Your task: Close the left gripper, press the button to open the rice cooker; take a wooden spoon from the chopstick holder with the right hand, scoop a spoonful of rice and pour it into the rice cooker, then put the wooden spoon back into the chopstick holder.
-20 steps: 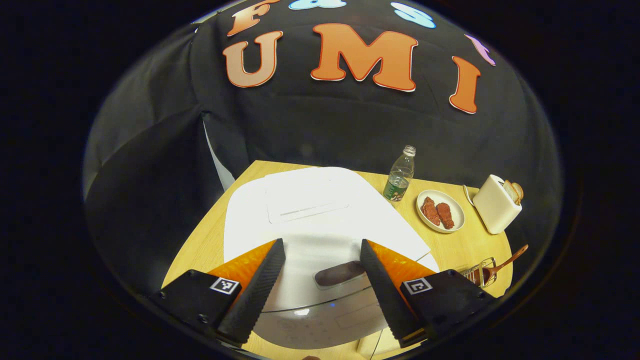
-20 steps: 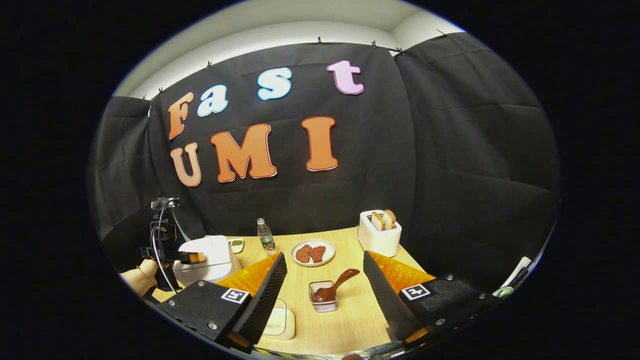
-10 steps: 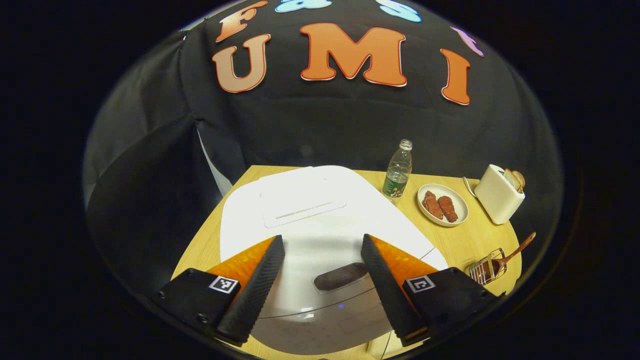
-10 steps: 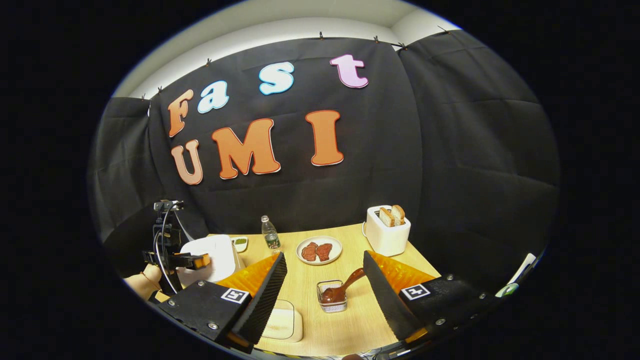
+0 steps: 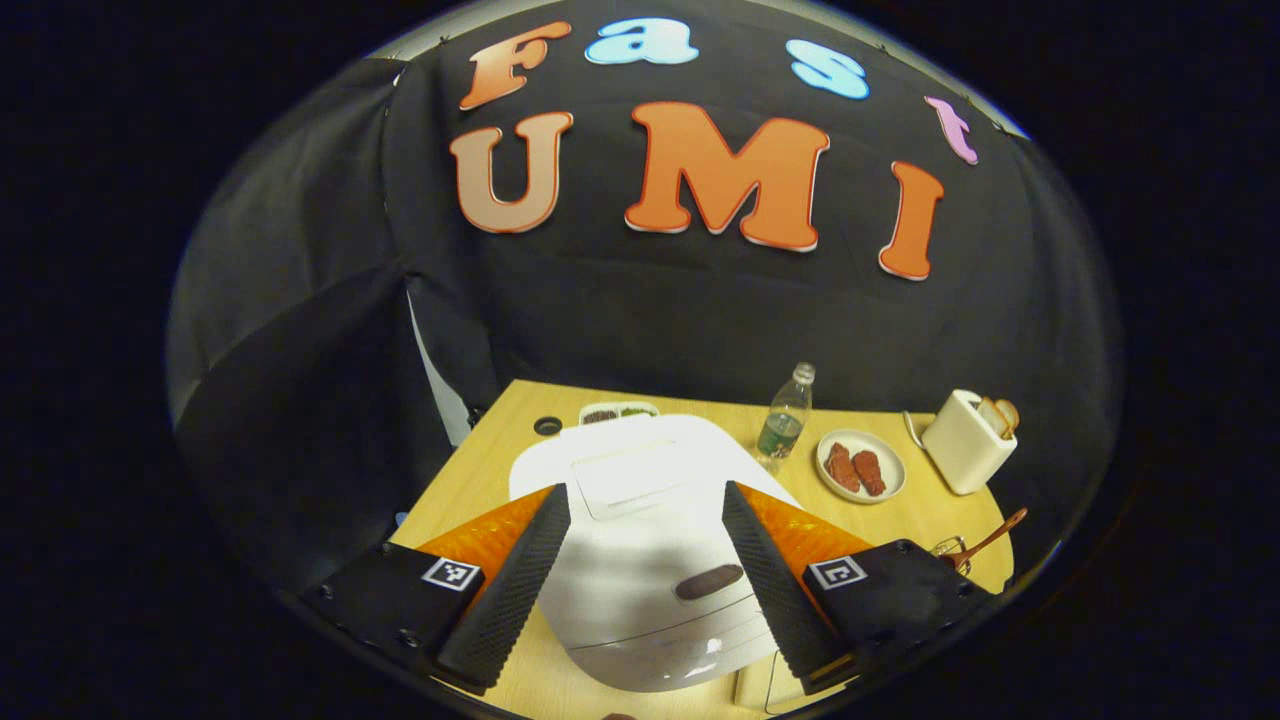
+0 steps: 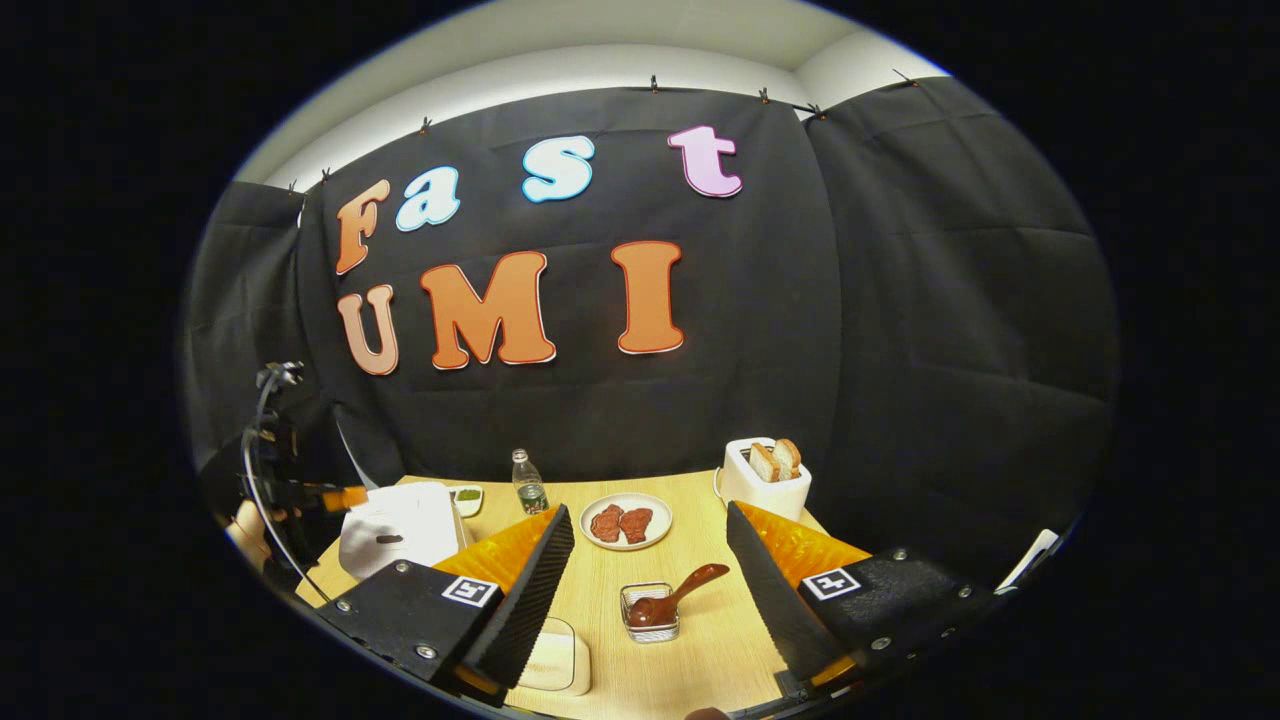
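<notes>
The white rice cooker [image 5: 640, 560] stands with its lid down, its dark oval button [image 5: 708, 582] on the front. My left gripper [image 5: 644, 490] hovers open above and in front of it, touching nothing. The wire chopstick holder [image 6: 650, 612] holds the brown wooden spoon [image 6: 672, 597], handle leaning right. My right gripper [image 6: 648, 510] is open above the table, well short of the holder. In the right gripper view the cooker [image 6: 400, 525] sits far left with the left gripper [image 6: 335, 495] and a hand [image 6: 245, 520] beside it. The holder [image 5: 955, 548] also appears at the right table edge.
A water bottle [image 6: 527, 483], a plate with two pieces of meat [image 6: 625, 522] and a white toaster with bread [image 6: 765, 478] line the back of the wooden table [image 6: 700, 650]. A pale flat container [image 6: 555, 655] lies near the front. A small dish [image 6: 467, 495] sits behind the cooker.
My left gripper has drawn back and up from the rice cooker, which now looks smaller; its lid stays down. The right gripper has shifted only slightly. Both remain open.
</notes>
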Motion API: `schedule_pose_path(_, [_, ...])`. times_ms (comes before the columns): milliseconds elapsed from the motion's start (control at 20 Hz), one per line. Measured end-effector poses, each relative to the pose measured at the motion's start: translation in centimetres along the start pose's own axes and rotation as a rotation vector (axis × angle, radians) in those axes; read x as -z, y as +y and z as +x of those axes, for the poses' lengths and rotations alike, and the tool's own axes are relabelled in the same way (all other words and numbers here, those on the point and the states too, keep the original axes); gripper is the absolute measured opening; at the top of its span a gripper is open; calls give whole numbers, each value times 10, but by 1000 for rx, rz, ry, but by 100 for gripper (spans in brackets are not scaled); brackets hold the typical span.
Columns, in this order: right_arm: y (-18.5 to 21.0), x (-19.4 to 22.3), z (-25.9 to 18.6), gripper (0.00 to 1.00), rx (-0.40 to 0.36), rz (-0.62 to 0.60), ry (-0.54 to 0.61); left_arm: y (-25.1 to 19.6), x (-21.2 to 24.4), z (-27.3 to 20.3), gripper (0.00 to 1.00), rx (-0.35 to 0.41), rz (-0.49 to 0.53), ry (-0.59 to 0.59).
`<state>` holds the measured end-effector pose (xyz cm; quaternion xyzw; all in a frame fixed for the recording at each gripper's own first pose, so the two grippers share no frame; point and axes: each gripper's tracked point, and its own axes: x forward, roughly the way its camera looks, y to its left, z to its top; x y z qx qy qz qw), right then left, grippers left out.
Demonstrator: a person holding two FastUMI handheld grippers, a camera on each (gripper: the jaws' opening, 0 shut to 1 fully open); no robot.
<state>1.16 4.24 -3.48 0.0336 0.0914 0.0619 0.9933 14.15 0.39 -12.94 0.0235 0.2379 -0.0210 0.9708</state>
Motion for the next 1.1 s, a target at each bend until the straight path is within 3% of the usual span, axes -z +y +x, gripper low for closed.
schedule_pose_path(300, [12, -34, 4, 95, -14, -33, -64, 39, -111, -83, 100, -46, -17, -224])
schedule_pose_path(550, [32, -69, 2, 95, -35, -80, -146, 56, -168, -151, 100, -57, -15, -370])
schedule_pose_path(600, [36, -74, 0, 100, -43, -75, -156, 60, -172, -161, 100, -55, -14, -391])
schedule_pose_path(650, [40, -78, -3, 95, -51, -71, -165, 63, -177, -173, 100, -56, -11, -408])
schedule_pose_path(700, [44, -84, -6, 100, -57, -71, -176, 68, -181, -184, 100, -63, -9, -425])
schedule_pose_path(750, [45, -88, -8, 95, -58, -74, -189, 72, -184, -194, 100, -70, -7, -441])
schedule_pose_path(950, [49, -103, -15, 95, -55, -88, -232, 88, -187, -224, 100, -102, 1, -486])
schedule_pose_path(1000, [50, -104, -15, 100, -51, -89, -236, 93, -188, -228, 100, -115, 7, -493])
schedule_pose_path(1100, [50, -106, -19, 95, -47, -91, -239, 94, -190, -236, 100, -115, 4, -504])
